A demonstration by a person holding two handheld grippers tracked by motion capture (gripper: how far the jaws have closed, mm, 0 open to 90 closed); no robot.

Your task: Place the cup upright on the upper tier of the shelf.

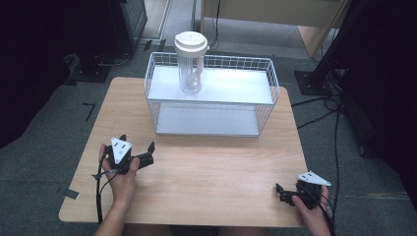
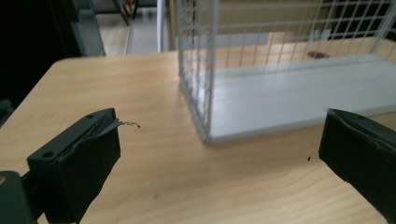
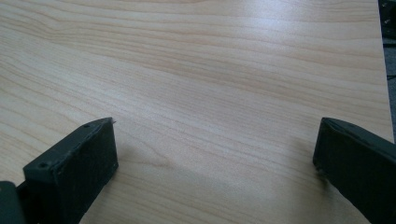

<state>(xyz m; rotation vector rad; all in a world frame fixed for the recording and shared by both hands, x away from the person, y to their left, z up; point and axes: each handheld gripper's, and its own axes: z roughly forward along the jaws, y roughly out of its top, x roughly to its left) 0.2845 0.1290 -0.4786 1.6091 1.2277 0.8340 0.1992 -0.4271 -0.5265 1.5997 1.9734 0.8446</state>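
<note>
**Jar up on the rack, both grippers wide**

Wooden table [image 1: 206, 172] first, pale grain. At its far edge sits a white wire rack [image 1: 265, 93] with two flat shelves. On the upper shelf, toward the rack's left end, a clear ribbed jar [image 1: 191, 61] stands upright under a white lid. Left gripper [image 1: 136, 153] near the table's left edge, jaws spread, empty. Right gripper [image 1: 285, 192] at the near right corner, jaws apart, empty.

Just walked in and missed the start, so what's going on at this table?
Nothing is being handled yet. A person holds the left hand-held gripper and the right hand-held gripper low over the near part of the wooden table, both open and empty. At the far side, a clear pitcher with a white lid stands on the upper shelf of a white wire rack.
</note>
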